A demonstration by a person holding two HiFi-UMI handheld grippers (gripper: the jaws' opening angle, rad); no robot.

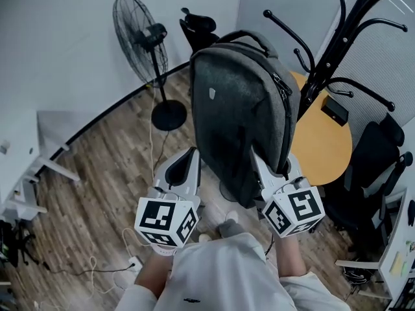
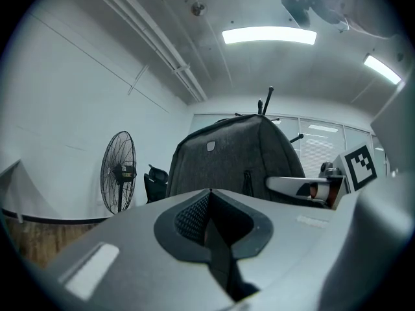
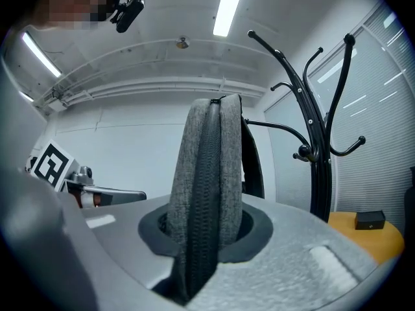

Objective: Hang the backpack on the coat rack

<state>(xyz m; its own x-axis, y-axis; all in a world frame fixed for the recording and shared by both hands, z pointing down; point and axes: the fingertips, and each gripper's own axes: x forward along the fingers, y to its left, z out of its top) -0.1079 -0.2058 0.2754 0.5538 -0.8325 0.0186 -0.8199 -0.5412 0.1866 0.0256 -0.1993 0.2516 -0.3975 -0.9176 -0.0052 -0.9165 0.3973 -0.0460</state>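
Holding a grey fabric backpack (image 1: 240, 109) upright and off the floor at my twelve o'clock. My right gripper (image 3: 204, 232) pinches its zippered side edge. My left gripper (image 2: 211, 222) has its jaws pressed together on what looks like a thin dark strap (image 2: 224, 264). The black metal coat rack (image 1: 331, 50) with curved hooks stands at two o'clock, apart from the bag. Both grips sit low, so I judge the top could tip away, or the edge could slide free before the handle reaches a hook.
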